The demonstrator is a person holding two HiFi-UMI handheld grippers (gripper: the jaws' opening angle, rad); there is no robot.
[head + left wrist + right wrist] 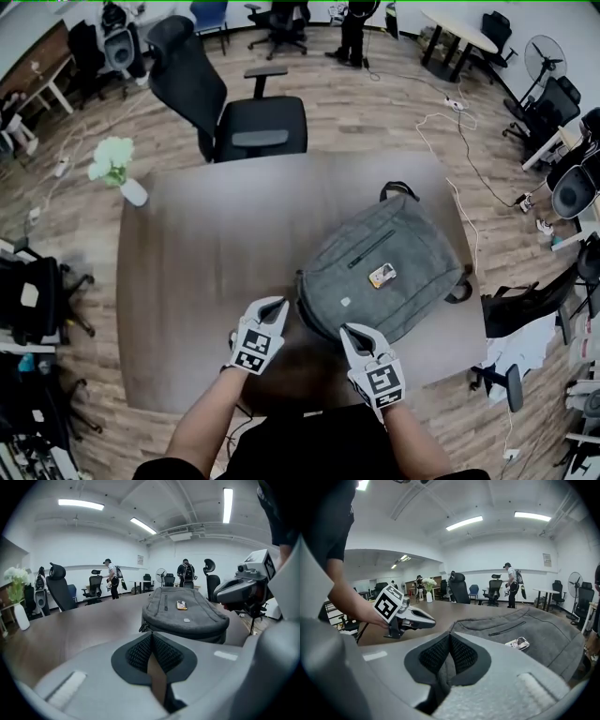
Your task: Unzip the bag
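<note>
A grey backpack (384,267) lies flat on the brown table (202,253), with a small printed tag (382,276) on top and its front pocket zip closed. Both grippers hover just short of the bag's near edge. My left gripper (278,303) is shut and empty, a little left of the bag's near left corner. My right gripper (348,330) is also shut, its tip at the bag's near rim. In the left gripper view the shut left gripper (151,637) points at the backpack (183,616); zip pulls (142,627) hang at its left corner. In the right gripper view the backpack (534,630) fills the right side beyond the shut right gripper (450,639).
A white vase of pale flowers (117,169) stands at the table's far left corner. A black office chair (234,117) is pushed up to the far side. Cables trail across the wooden floor to the right. People stand by desks far off in the room.
</note>
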